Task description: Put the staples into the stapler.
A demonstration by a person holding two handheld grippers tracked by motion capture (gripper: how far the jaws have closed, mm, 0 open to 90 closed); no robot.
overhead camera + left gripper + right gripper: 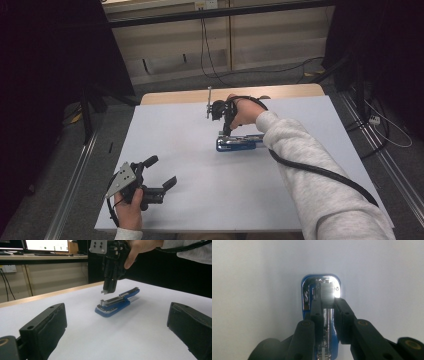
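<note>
Right gripper (108, 291) jaws nearly together, holding apparently a staple strip just above stapler (116, 302); left gripper (162, 174) jaws spread, well apart.

Left tool (161, 172) agape; right tool (105, 292) pinched, downward.

Right claw (328, 306) pinches staples above blue stapler (308, 290).

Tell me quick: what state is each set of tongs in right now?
Left tongs: open, holding nothing, low over the table.
Right tongs: shut on a strip of staples, above the blue stapler.
</note>
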